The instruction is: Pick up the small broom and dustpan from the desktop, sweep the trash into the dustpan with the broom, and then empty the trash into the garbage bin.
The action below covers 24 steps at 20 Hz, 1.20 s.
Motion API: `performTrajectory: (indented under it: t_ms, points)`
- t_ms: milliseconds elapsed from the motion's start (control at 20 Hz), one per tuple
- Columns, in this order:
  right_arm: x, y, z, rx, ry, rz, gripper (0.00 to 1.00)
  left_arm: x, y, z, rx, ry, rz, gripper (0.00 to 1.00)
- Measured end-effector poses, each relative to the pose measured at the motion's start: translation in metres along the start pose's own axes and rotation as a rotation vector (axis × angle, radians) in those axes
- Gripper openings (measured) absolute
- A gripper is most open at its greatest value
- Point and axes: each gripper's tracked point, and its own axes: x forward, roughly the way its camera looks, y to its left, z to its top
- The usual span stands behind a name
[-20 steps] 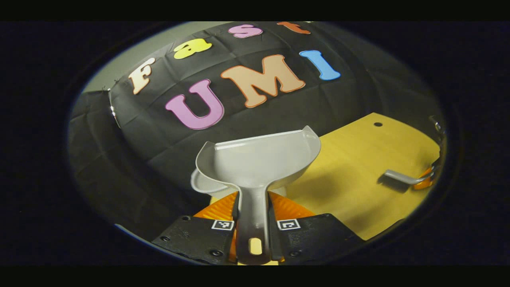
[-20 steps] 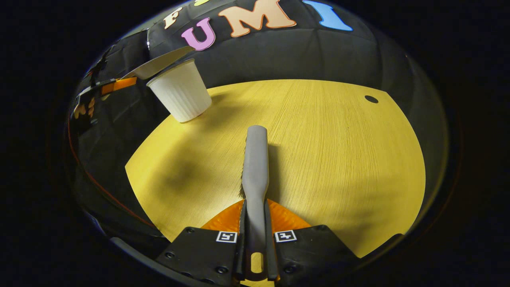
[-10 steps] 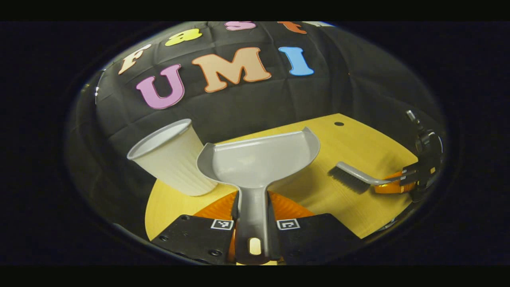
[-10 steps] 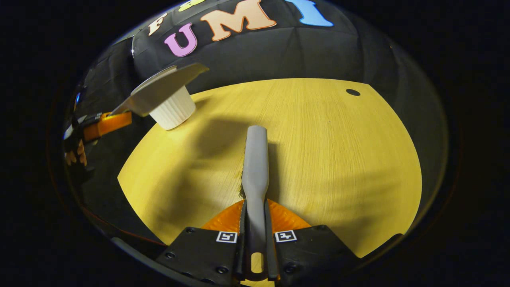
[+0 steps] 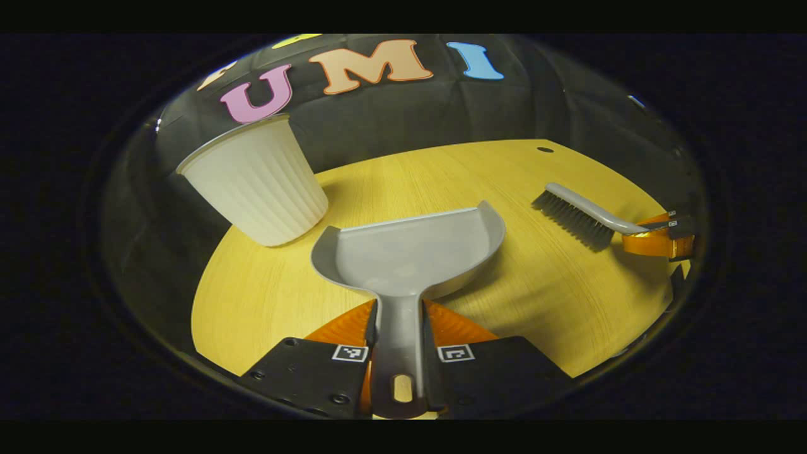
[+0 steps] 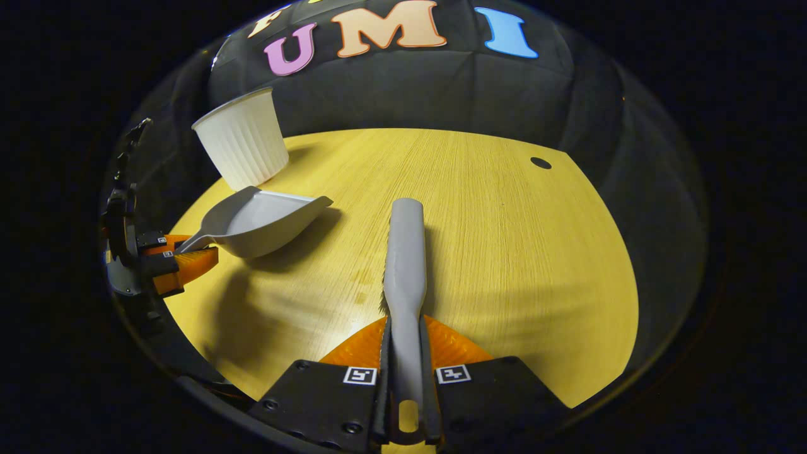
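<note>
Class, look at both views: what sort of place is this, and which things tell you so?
Probably a staged recording booth, not a real home: black cloth wall behind, a bare wooden desktop, and only props on it, a ribbed white cup, dustpan and broom.

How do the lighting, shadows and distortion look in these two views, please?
Left gripper view: fisheye bends the desktop edge; dustpan and bin sharp, evenly lit. Right gripper view: dim edges, soft shadows beside the broom and under the dustpan.
</note>
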Motion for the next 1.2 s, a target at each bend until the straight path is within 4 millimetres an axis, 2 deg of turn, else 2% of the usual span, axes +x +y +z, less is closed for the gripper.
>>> performTrajectory:
  t_ms: [50, 100, 300, 350, 400, 450, 500, 550, 600, 650, 700, 750, 900, 1000, 1100, 1200]
  points:
    - [0.001, 0.0, 0.0, -0.022, 0.008, -0.02, 0.15, 0.001, 0.0, -0.006, -0.001, 0.013, 0.004, 0.27]
    - [0.002, 0.001, 0.0, -0.044, 0.02, -0.036, 0.2, 0.002, -0.001, -0.006, 0.005, 0.004, 0.007, 0.26]
    - [-0.015, 0.008, 0.008, -0.078, 0.022, -0.061, 0.26, 0.001, -0.002, -0.006, -0.002, -0.003, 0.013, 0.32]
    - [-0.014, 0.014, 0.009, -0.071, 0.022, -0.05, 0.4, -0.002, -0.005, -0.004, 0.004, -0.021, 0.016, 0.29]
    - [-0.016, 0.015, 0.008, -0.067, 0.023, -0.05, 0.53, -0.004, -0.006, -0.002, 0.019, -0.034, 0.012, 0.51]
    - [-0.019, 0.016, 0.009, -0.064, 0.02, -0.048, 0.53, -0.006, -0.004, 0.002, 0.033, -0.051, 0.019, 0.56]
    - [-0.026, 0.017, 0.01, -0.06, 0.014, -0.043, 0.55, -0.009, -0.001, 0.008, 0.044, -0.077, 0.031, 0.77]
    - [-0.031, 0.019, 0.013, -0.058, 0.004, -0.039, 0.58, -0.008, 0.001, 0.012, 0.049, -0.102, 0.039, 0.88]
    - [-0.037, 0.018, 0.017, -0.055, -0.01, -0.037, 0.65, -0.014, 0.004, 0.017, 0.051, -0.124, 0.054, 0.98]
    - [-0.043, 0.02, 0.019, -0.05, -0.027, -0.036, 0.68, -0.016, 0.003, 0.025, 0.045, -0.155, 0.062, 0.97]
    - [-0.05, 0.019, 0.027, -0.042, -0.057, -0.037, 0.72, -0.021, 0.005, 0.034, 0.034, -0.194, 0.075, 0.87]
    - [-0.081, 0.012, 0.056, -0.023, -0.184, -0.041, 0.95, -0.037, 0.007, 0.059, 0.008, -0.3, 0.124, 0.95]
    - [-0.143, 0.011, 0.113, 0.027, -0.478, 0.014, 0.93, -0.088, 0.014, 0.116, -0.054, -0.51, 0.2, 0.94]
    - [-0.177, 0.011, 0.144, 0.04, -0.645, 0.038, 0.92, -0.124, 0.007, 0.149, -0.083, -0.618, 0.201, 0.94]
    - [-0.211, 0.011, 0.163, 0.057, -0.747, 0.046, 0.92, -0.157, -0.001, 0.179, -0.103, -0.702, 0.186, 0.93]
    - [-0.242, 0.011, 0.167, 0.081, -0.8, 0.05, 0.92, -0.184, -0.014, 0.199, -0.107, -0.757, 0.159, 0.92]
